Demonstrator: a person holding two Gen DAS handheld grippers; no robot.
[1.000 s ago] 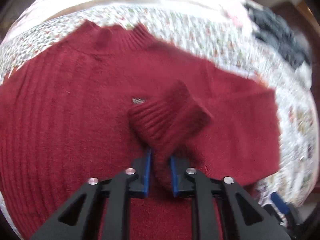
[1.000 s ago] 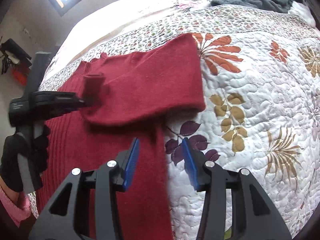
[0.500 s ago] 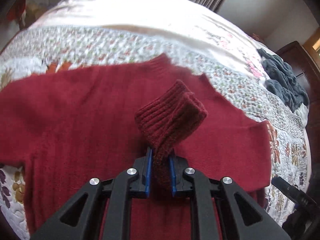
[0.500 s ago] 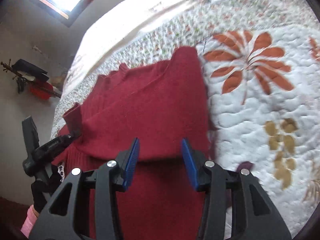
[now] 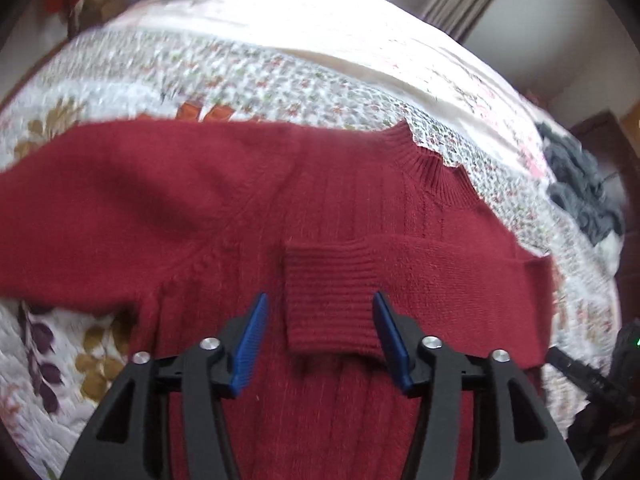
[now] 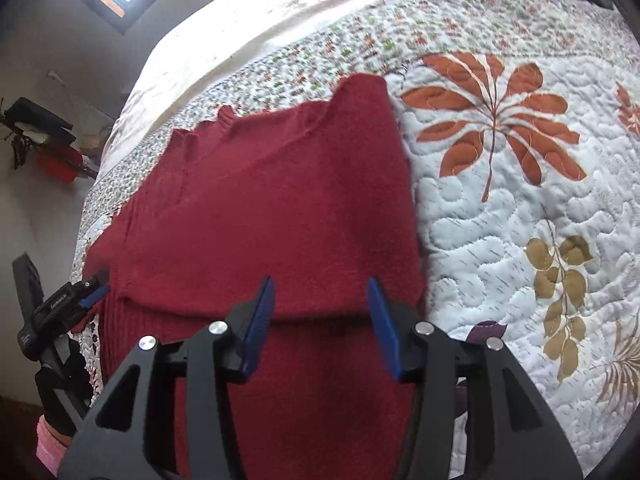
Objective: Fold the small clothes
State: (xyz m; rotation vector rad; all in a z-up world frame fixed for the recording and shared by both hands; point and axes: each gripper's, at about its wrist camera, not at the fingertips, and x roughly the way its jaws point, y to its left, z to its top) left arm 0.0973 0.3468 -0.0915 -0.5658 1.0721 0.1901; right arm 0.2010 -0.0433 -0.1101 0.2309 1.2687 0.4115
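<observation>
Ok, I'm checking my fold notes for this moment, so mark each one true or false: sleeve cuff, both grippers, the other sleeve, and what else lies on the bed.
1. The left gripper is clamped on the ribbed cuff. False: its jaws are spread and the cuff lies flat on the red sweater.
2. The right gripper is open, holding nothing. True.
3. One sleeve lies stretched out sideways on the quilt. True.
4. The quilt is plain white. False: it has printed leaves.
5. A grey garment lies beyond the sweater. True.
</observation>
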